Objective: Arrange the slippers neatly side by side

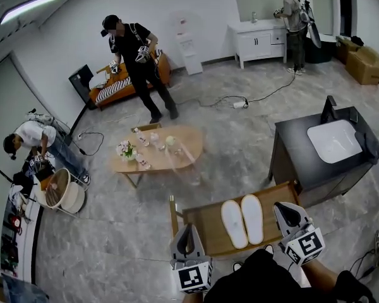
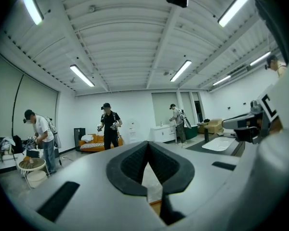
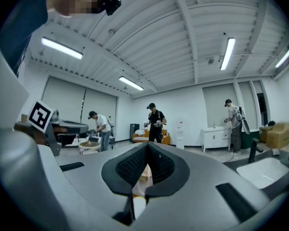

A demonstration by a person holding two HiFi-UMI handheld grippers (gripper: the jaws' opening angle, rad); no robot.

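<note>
Two white slippers lie side by side, soles up the frame, on a low wooden table (image 1: 204,227) just in front of me: one slipper (image 1: 234,223) to the left, the other (image 1: 252,218) touching it on the right. My left gripper (image 1: 189,228) hovers over the table's left end, shut and holding nothing. My right gripper (image 1: 283,207) hangs just right of the slippers, also shut and empty. In the left gripper view the left gripper (image 2: 148,144) points level across the room with its jaws meeting. In the right gripper view the right gripper (image 3: 147,145) stands the same way.
A black cabinet with a white sink (image 1: 333,141) stands close on the right. An oval wooden coffee table (image 1: 158,150) with flowers and small items sits ahead. Three people work farther off, near an orange sofa (image 1: 117,88), a white cabinet (image 1: 259,40) and a basket (image 1: 62,191). A cable (image 1: 240,103) crosses the floor.
</note>
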